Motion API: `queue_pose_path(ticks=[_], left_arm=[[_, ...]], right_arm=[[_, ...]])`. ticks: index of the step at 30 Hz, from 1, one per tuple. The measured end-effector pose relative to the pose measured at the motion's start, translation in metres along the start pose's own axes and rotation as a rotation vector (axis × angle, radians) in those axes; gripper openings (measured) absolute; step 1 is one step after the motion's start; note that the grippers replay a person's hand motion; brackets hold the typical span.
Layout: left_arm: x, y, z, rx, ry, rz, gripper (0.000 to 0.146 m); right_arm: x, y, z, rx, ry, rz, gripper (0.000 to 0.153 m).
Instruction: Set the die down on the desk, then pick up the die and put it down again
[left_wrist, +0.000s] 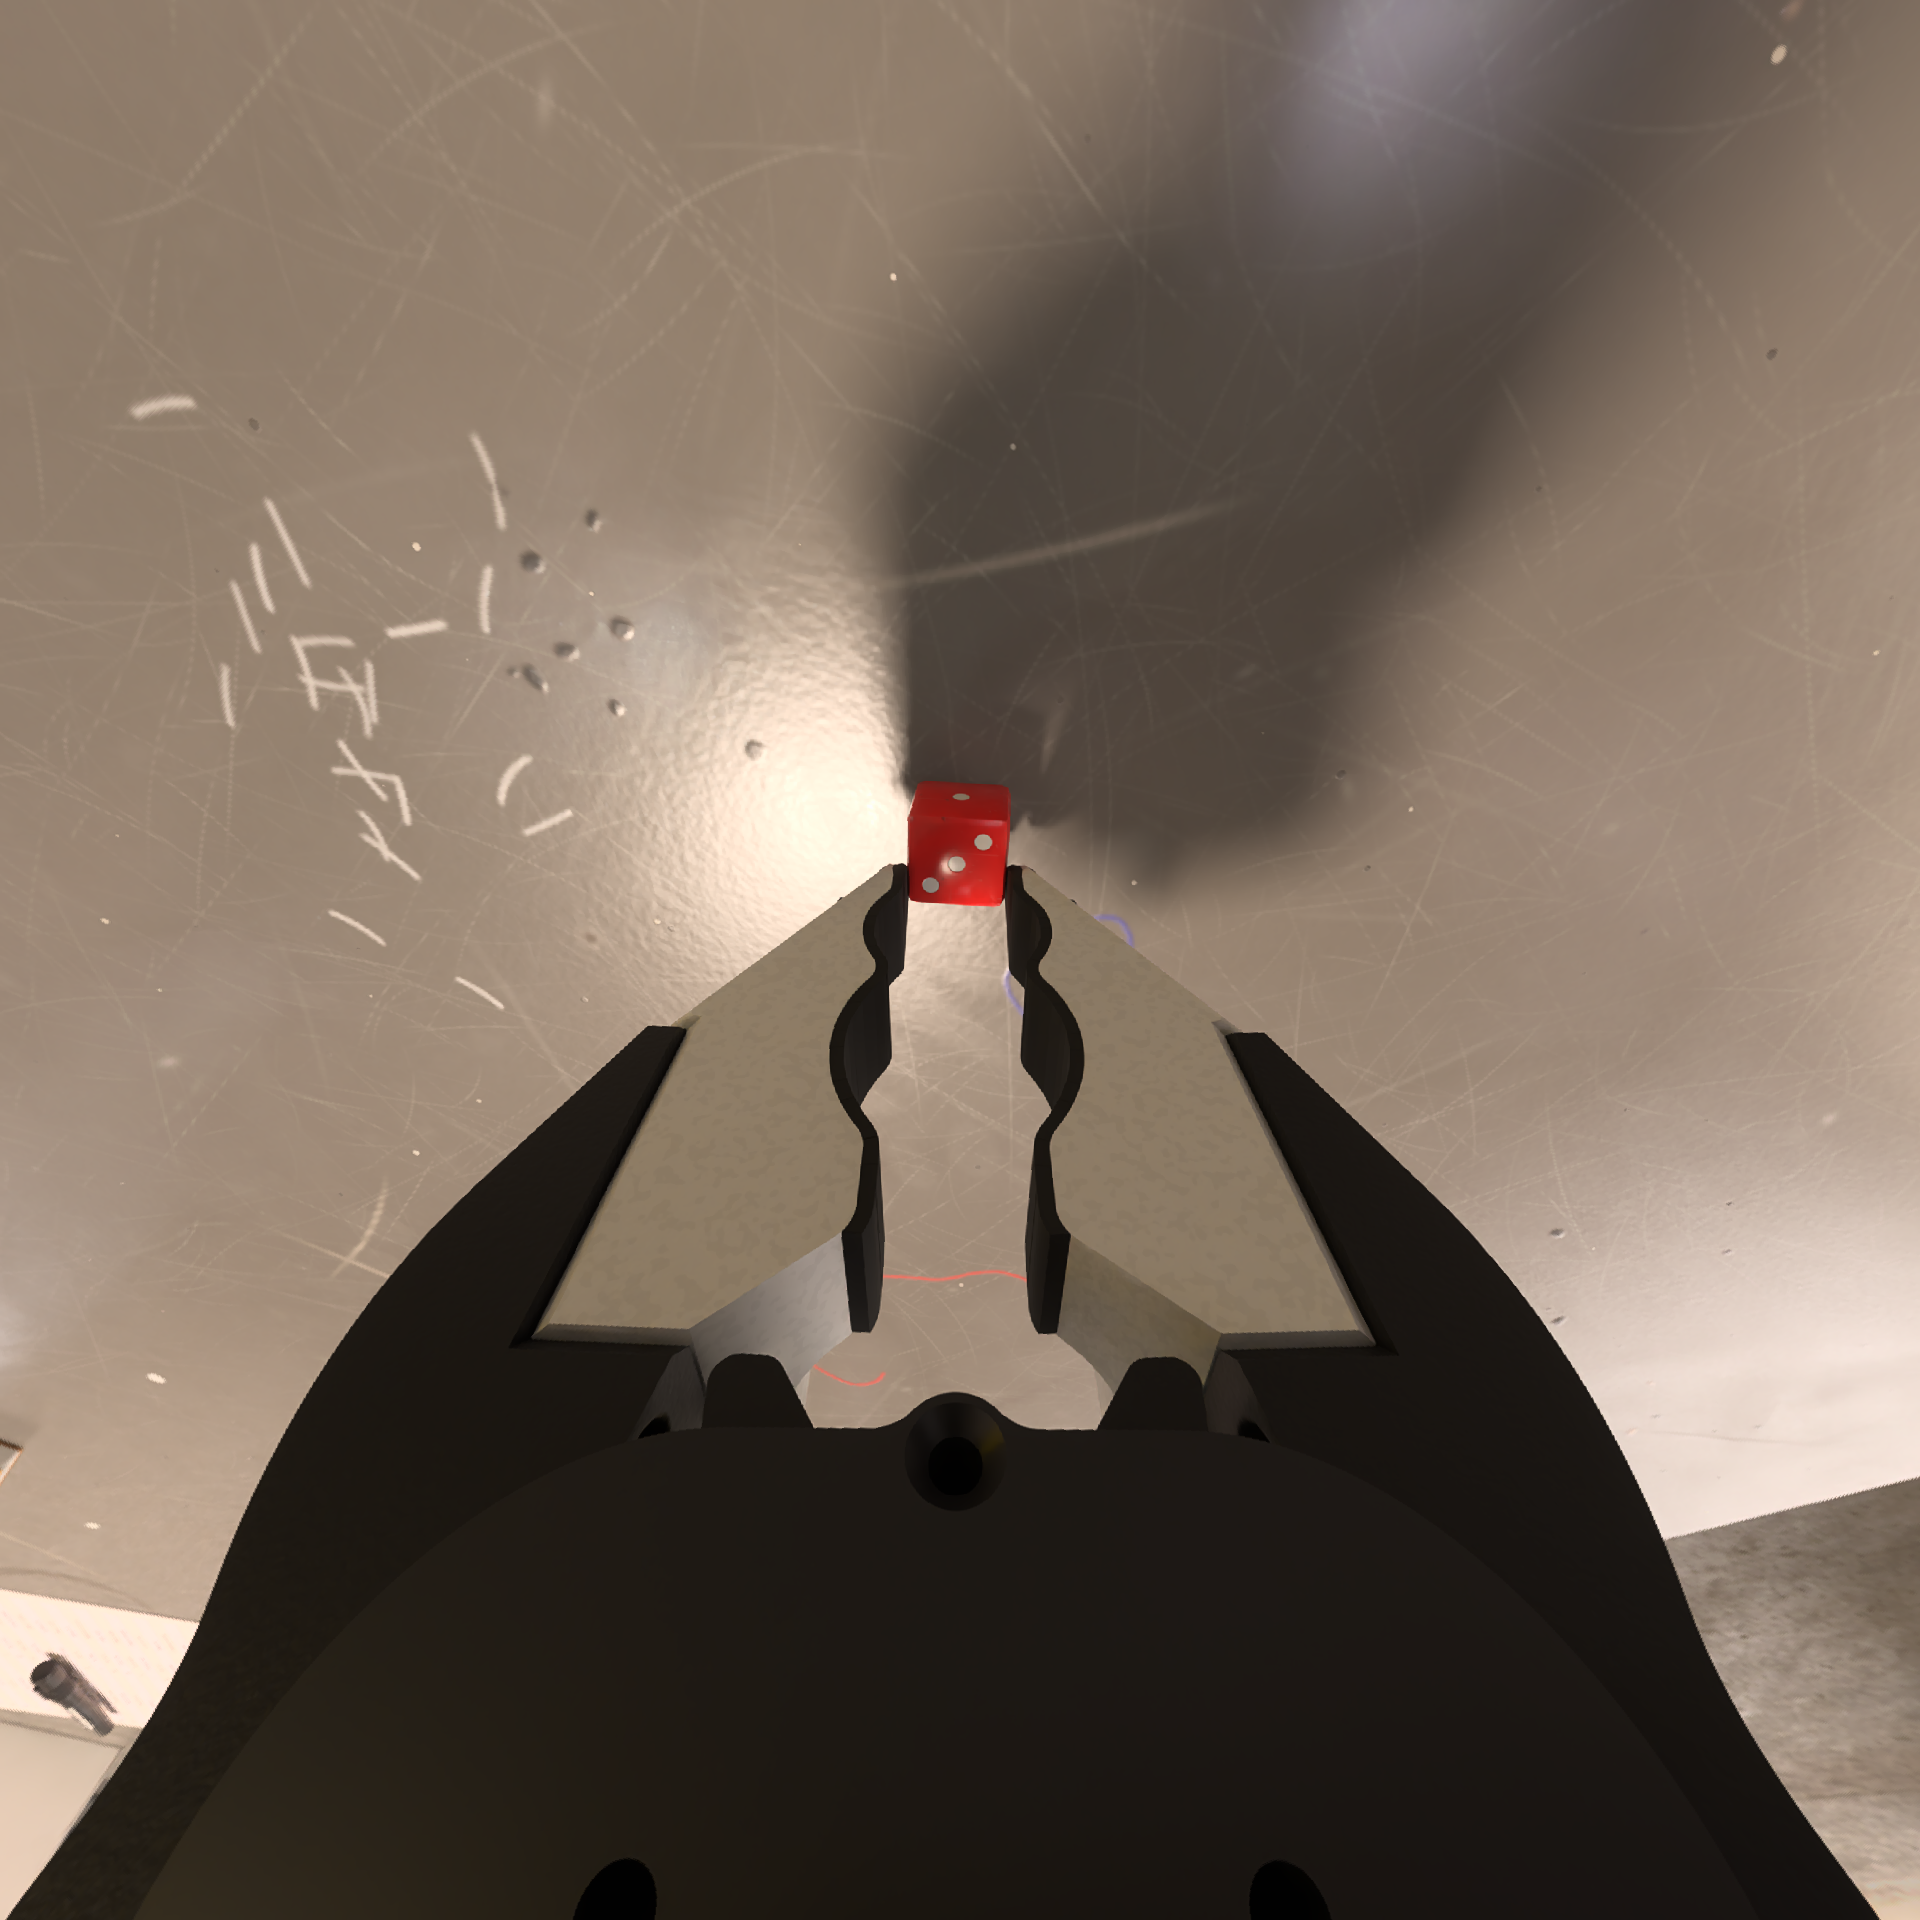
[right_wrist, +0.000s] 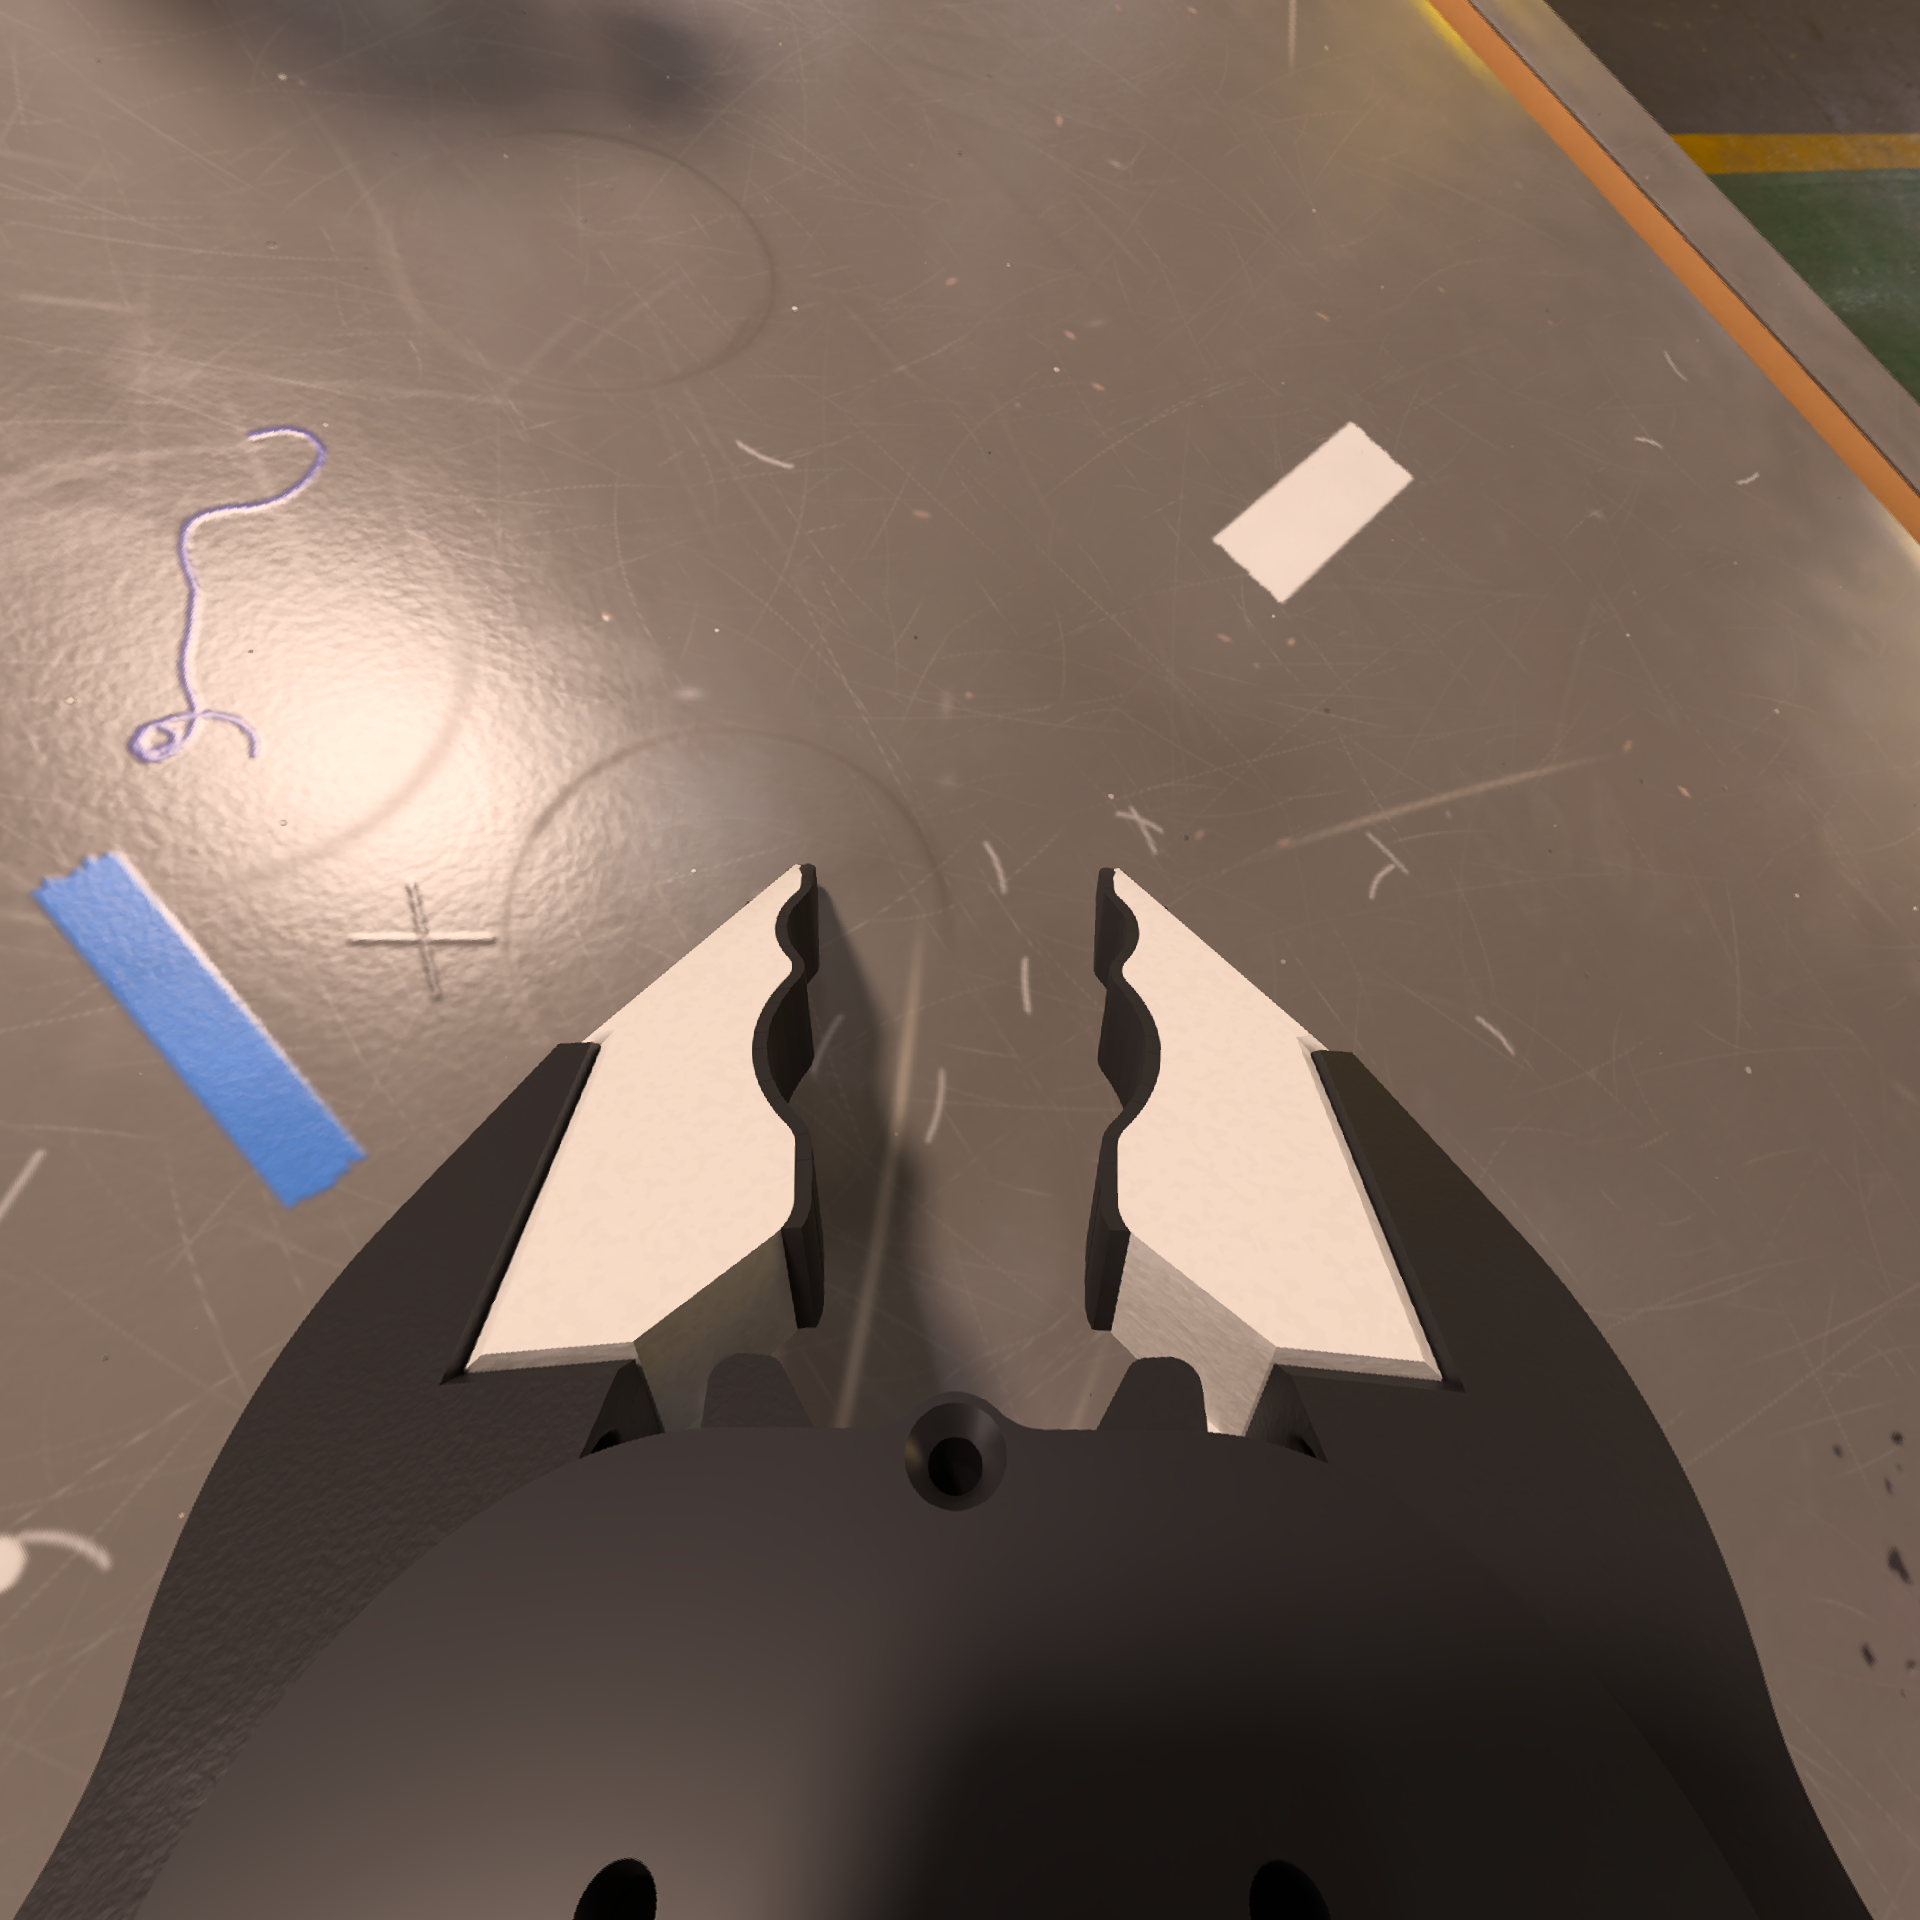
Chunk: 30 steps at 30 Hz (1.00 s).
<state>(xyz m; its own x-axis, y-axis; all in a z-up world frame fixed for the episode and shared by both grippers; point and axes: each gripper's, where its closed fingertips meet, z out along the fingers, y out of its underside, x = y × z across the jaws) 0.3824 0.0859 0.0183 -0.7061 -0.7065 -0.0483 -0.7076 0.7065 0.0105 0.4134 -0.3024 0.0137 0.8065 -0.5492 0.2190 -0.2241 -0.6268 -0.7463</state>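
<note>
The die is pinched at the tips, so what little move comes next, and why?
Probably the left tool should lower a little, then open. Its tips pinch the red die just above the desk; whether it touches down is unclear. The right tool is open and holds nothing.

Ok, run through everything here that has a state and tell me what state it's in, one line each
Left gripper: shut on the die at its fingertips.
Die: red, held upright between the tips.
Right gripper: open, holding nothing.
Blue tape strip: flat on the desk.
White rectangle: flat on the desk.
</note>
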Motion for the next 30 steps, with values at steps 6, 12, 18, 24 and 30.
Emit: queue_pose_path(ticks=[6, 12, 18, 24, 30], left_arm=[[-0.0047, -0.0011, 0.0027, -0.004, 0.021, -0.019, 0.018], [-0.0072, -0.0015, 0.0045, -0.018, 0.013, -0.019, 0.018], [-0.006, -0.0019, 0.0048, -0.022, 0.015, -0.01, 0.018], [-0.0067, -0.0055, 0.0052, 0.002, -0.044, 0.019, 0.018], [-0.0077, -0.0068, 0.0051, 0.002, -0.077, 0.05, 0.018]], right_arm=[[-0.0007, -0.0003, -0.0001, 0.001, 0.002, -0.008, 0.052], [-0.0015, -0.0006, -0.0003, 0.003, 0.005, -0.02, 0.051], [-0.0018, -0.0007, -0.0004, 0.004, 0.006, -0.024, 0.05], [-0.0022, -0.001, -0.0006, 0.005, 0.012, -0.035, 0.049], [-0.0024, -0.0012, -0.0007, 0.005, 0.014, -0.041, 0.049]])
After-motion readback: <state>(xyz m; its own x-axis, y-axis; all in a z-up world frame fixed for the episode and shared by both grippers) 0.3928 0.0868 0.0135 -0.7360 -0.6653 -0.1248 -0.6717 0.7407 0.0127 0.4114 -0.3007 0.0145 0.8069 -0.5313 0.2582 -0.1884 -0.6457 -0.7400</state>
